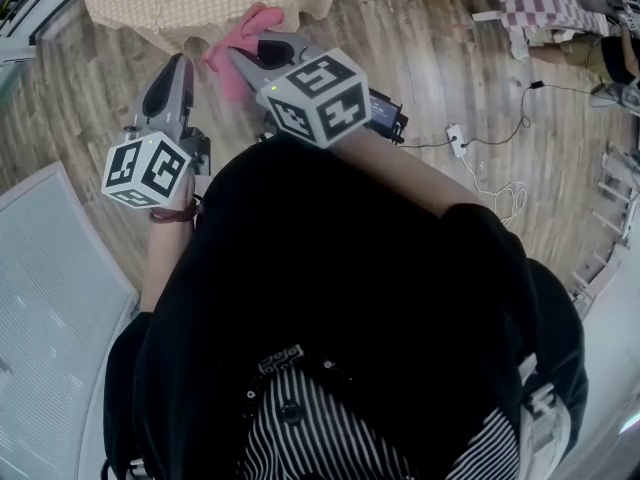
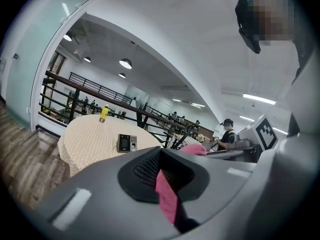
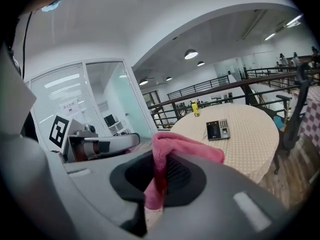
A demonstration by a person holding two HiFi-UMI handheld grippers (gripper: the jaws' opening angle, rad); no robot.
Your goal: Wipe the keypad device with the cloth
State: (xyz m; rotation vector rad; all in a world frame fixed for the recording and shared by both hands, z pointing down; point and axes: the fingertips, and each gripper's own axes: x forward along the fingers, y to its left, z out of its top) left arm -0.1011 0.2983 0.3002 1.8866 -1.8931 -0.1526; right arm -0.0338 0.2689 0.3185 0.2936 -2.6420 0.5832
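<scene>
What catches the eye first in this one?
A pink cloth is pinched in the jaws of both the right gripper and the left gripper. Beyond them, the keypad device lies untouched on a round table with a beige cover.

Pale wood-plank floor [image 1: 440, 78] underfoot, a round tabletop [image 1: 200, 3] draped in beige dotted fabric, black metal railing [image 2: 90, 86] behind, glass partition [image 3: 107, 99] alongside, round ceiling lamps [image 2: 125, 63] glowing under a white arched ceiling [image 2: 165, 29].

Pink cloth [image 3: 175, 149], bunched, which I hold aloft; dark keypad device [image 3: 218, 129] lying flat, well inside the table's [image 3: 250, 149] edge.
</scene>
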